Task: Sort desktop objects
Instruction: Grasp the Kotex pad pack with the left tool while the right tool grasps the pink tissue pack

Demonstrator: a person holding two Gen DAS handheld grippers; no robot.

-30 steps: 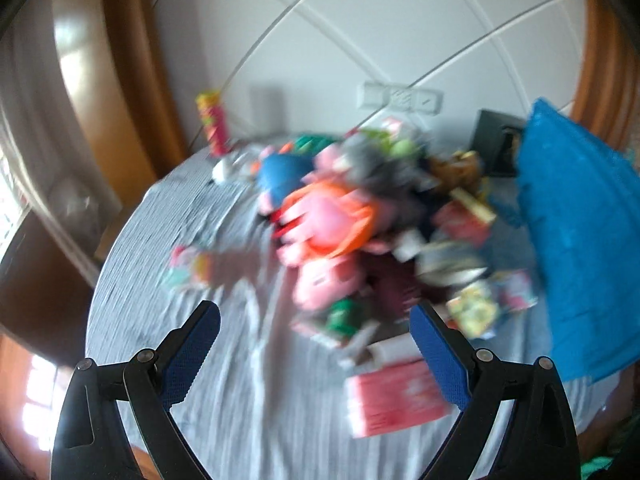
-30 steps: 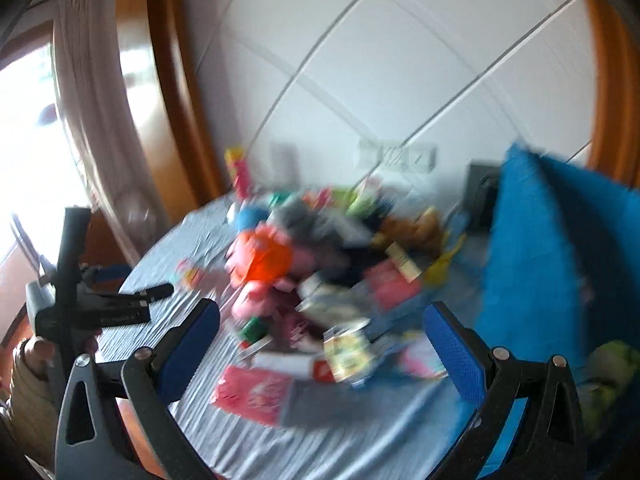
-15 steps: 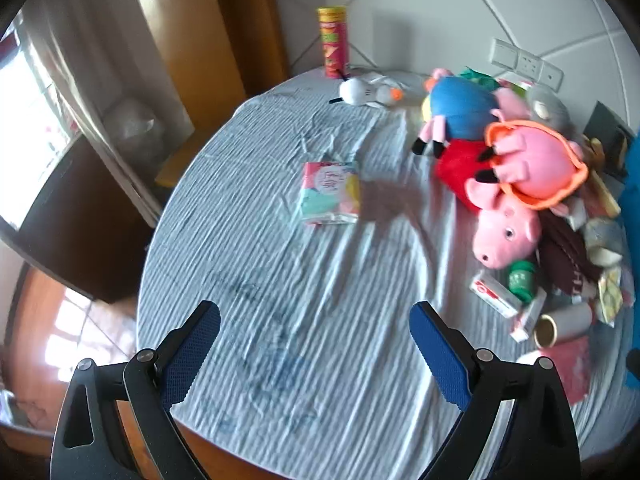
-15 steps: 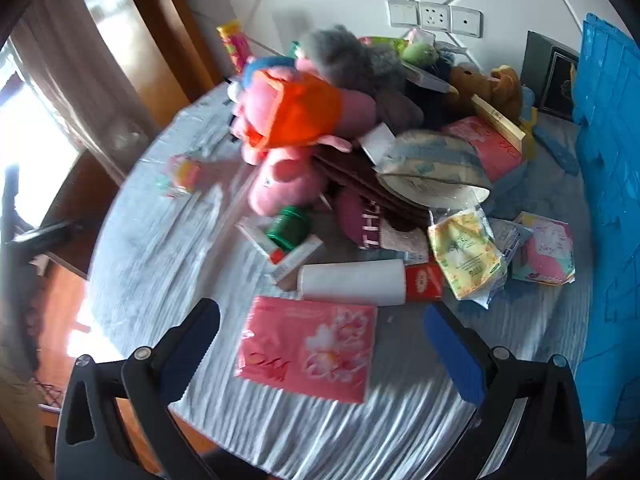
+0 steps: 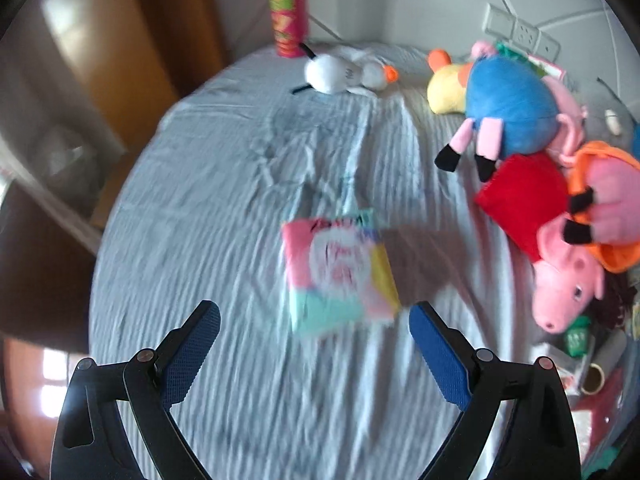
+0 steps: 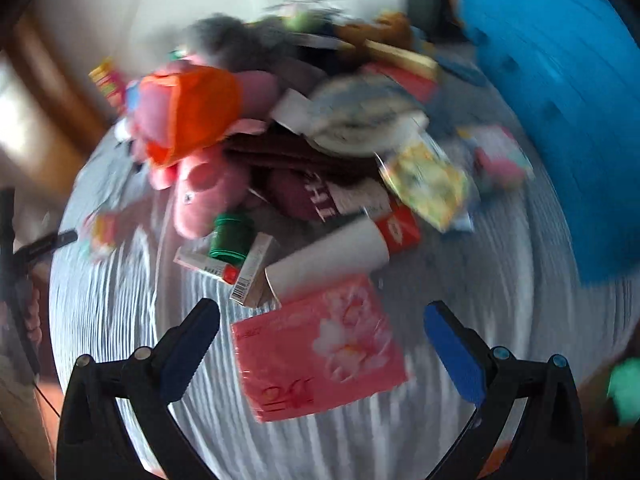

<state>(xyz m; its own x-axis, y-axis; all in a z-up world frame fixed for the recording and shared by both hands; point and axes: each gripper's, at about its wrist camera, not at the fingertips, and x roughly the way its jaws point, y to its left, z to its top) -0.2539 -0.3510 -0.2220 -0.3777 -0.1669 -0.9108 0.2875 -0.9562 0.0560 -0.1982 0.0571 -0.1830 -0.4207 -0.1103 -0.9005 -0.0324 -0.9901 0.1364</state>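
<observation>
Your left gripper (image 5: 314, 322) has closed in on the pastel tissue pack (image 5: 340, 270), jaws wide and empty, the pack now just ahead between the tips, well clear of the toy heap (image 5: 540, 184). Your right gripper (image 6: 322, 326), also wide, has dropped over the pink tissue pack (image 6: 320, 348) at the heap's near edge. Two pickups look imminent.
</observation>
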